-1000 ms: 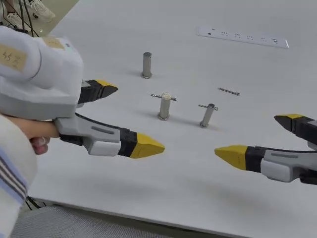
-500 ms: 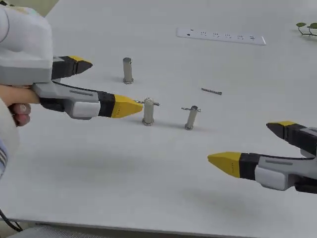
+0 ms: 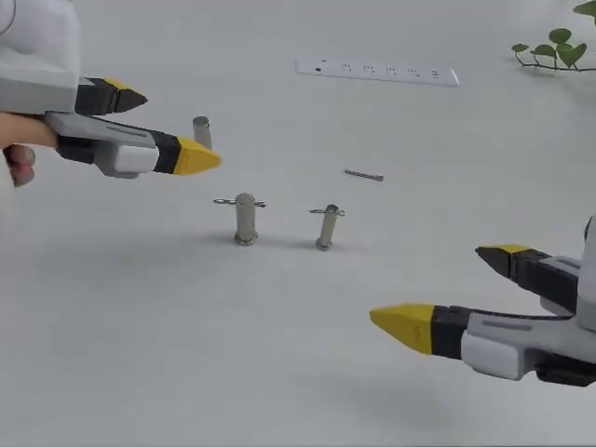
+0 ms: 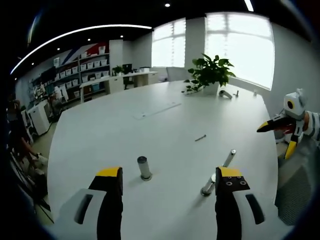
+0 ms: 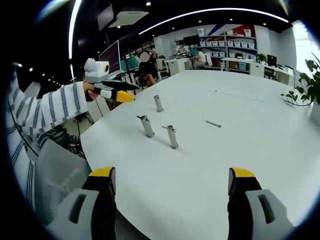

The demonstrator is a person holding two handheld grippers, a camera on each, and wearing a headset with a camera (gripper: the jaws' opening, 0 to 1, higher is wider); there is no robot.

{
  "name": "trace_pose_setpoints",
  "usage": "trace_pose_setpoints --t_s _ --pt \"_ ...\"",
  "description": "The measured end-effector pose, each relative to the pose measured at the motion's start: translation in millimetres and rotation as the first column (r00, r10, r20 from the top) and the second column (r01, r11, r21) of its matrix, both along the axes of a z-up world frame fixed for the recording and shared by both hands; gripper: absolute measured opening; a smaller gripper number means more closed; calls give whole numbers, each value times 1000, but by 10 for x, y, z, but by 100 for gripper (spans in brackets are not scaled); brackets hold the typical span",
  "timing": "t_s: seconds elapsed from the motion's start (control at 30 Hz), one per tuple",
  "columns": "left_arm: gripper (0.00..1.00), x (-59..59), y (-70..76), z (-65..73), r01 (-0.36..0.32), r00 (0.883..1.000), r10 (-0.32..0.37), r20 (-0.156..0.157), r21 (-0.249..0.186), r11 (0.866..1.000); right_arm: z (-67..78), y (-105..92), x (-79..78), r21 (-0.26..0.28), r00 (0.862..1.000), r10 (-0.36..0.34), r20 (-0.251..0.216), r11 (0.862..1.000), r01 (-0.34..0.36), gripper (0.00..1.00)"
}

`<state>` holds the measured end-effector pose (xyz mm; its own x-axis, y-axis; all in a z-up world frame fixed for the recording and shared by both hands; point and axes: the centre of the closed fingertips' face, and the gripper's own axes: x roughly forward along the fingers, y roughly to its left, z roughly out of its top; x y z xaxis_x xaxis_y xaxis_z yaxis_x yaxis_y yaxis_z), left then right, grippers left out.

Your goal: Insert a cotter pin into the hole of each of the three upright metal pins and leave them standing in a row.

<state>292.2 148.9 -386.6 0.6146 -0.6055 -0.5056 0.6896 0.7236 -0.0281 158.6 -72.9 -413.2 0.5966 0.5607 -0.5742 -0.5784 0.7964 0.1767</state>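
the yellow-tipped fingers [image 3: 191,156] of the left gripper [image 3: 158,127] are spread wide and hold nothing. they hover over the far left of the white bench [image 3: 186,363], and in the head view the lower finger's tip sits just in front of the plain grey metal pin [image 3: 201,130], which stands upright at the back. in the left gripper view that pin rises between the two fingers, nearer the left one.

the right gripper [image 3: 433,284] hangs at the near right, its fingers just as far apart and empty, well apart from every pin.

nearer the middle of the bench stands the second grey metal pin [image 3: 245,223], upright, with a thin wire cotter pin [image 3: 231,202] pushed through its top and sticking out on both sides. beside it on the right is the third grey metal pin [image 3: 325,233], leaning slightly, with another wire cotter pin [image 3: 329,212] through its head.

a loose cotter pin [image 3: 363,175] lies flat on the bench beyond the third pin, between it and the long white power strip [image 3: 377,72]. a green plant sprig [image 3: 559,47] shows at the far right corner.
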Motion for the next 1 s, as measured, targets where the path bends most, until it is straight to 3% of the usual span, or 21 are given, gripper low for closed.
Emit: trace_pose_setpoints --t_s 0.03,0.07,0.1,0.17,0.33,0.53,0.83,0.9,1.0 --pt "70 -17 18 -12 -5 1000 5 -5 1 1000 -3 -1 -4 2 1000 -3 -3 1000 3 92" --pt "68 58 13 -42 -9 1000 9 -13 0 1000 -5 -2 -7 4 1000 -6 -5 1000 6 92" --pt "66 220 -4 -86 -13 1000 13 -24 -3 1000 -7 -4 -11 7 1000 -9 -9 1000 9 92" --pt "63 263 -39 -115 -15 999 15 -39 7 1000 -3 -7 -12 10 1000 -16 -9 1000 16 91" --pt "56 383 -60 -163 -54 998 54 -42 20 998 21 -9 -11 22 999 -32 -8 999 33 91" --pt "48 577 -28 -352 -87 994 91 -65 62 994 21 -26 -2 30 999 -46 -17 998 47 90" --pt "39 728 -134 -478 -91 993 95 -73 55 994 41 -31 12 42 998 -54 -20 998 54 90" --pt "37 689 -194 -505 -85 993 90 -80 60 995 29 -42 14 42 998 -58 -25 997 59 90" --pt "33 793 -166 -615 -77 993 82 -88 67 995 10 -61 11 39 997 -65 -33 997 66 90"
